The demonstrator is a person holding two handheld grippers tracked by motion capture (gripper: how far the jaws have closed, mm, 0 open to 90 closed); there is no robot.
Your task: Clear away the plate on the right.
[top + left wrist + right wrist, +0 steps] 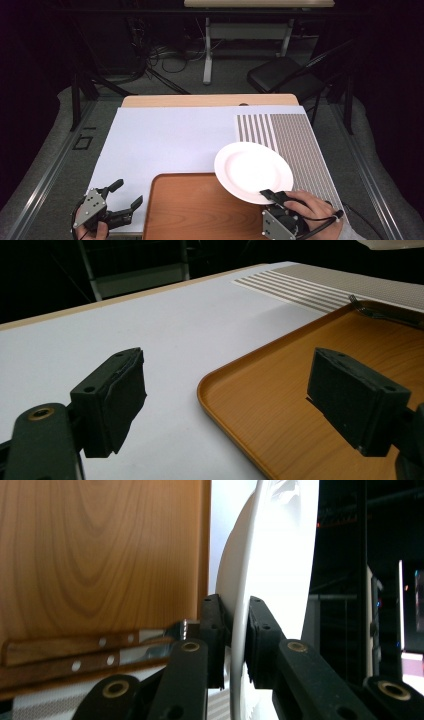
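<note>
High view: the white plate point(253, 171) is held above the table point(165, 140), its near rim overlapping the far right corner of the wooden tray point(200, 210) and its far rim reaching over the striped mat point(290, 145) at the table's right edge. The right gripper point(272, 194) is clamped on the plate's near rim, one jaw above and one below. The left gripper point(125, 197) sits near the table's near left corner, jaws spread, nothing between them.

Left gripper view: the two pads stand wide apart with no object held. The tray's left rim point(220, 375) runs between them. At the tray's far edge the tines of a fork point(362, 307) show; the rest of it is cut off by the frame.

Right gripper view: the pads pinch the plate's thin rim point(240, 630) from both sides. The camera is rolled, so the tray point(100, 555) appears upright. Two wooden-handled utensils point(75, 655) lie on the tray; their working ends are hidden behind the jaws.

Handling judgement: the plate looks rigid, smooth and breakable, probably ceramic. A rim grip on one side leaves its weight hanging outward, so slipping or tilting is the likely risk. Whether the plate touches the tray cannot be told.
</note>
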